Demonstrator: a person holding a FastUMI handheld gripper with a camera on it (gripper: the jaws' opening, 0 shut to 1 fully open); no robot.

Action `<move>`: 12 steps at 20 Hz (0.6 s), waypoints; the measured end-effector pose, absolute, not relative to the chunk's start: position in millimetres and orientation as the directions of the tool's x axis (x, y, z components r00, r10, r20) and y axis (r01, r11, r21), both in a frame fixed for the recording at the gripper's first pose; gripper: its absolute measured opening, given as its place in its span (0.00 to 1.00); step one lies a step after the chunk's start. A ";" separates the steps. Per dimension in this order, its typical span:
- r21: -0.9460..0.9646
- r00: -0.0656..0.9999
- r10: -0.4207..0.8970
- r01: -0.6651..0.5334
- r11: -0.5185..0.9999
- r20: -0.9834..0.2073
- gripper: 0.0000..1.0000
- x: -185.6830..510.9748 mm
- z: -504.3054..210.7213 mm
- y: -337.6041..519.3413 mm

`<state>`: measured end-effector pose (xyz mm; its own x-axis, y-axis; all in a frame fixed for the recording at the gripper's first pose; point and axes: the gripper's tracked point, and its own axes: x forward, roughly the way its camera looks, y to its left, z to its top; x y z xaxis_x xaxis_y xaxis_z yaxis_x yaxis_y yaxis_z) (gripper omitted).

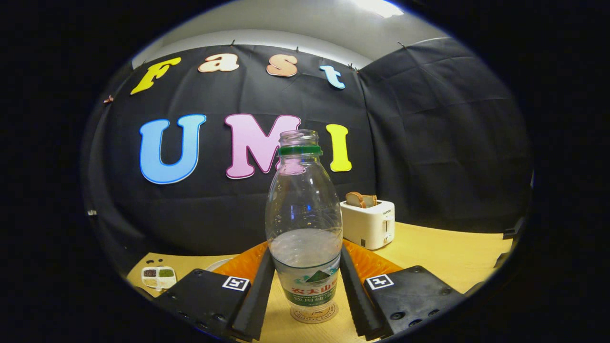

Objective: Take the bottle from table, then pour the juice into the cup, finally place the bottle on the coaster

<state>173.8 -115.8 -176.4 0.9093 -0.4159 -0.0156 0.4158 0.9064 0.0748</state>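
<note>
Gripper view: going L to R, we first see a small white tray w/ coloured compartments (158, 277) on the pale wooden table (443, 252), at approx 9 o'clock from the bottle and well apart from it. Just R of the tray, a sliver of a white plate rim (218, 264) peeks out beside the L finger's housing.

Next, the gripper (305, 295): its L finger (259, 293) runs up along the bottle's L side and appears to touch the lower body. Between the two fingers stands the clear plastic bottle w/ green neck ring and green-white label (304, 224), upright, cap off, mouth open at 12 o'clock. It holds clear liquid to approx a third of its height. Its base sits on a round beige printed coaster (313, 313), which rests on the table btwn the fingers. The R finger (355, 295) lies along the bottle's R side, at or v. close to the label. We judge the fingers to be narrowed around the bottle, but can't tell for sure whether both press on it.

Behind the bottle, at 10 and 2 o'clock of its base, an orange ribbed mat or dish (369, 262) spreads to both sides.

Further R, at approx 2 o'clock from the bottle, a white two-slot toaster (368, 223) stands on the table, w/ brown bread slices (360, 199) sticking up from the slots.
</note>
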 end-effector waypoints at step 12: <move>0.002 0.878 -0.472 0.473 0.881 -0.078 0.74 215.1 -258.6 -114.1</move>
<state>215.1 -114.1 -258.6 0.8783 -0.4716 -0.0780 0.4732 0.8810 0.0015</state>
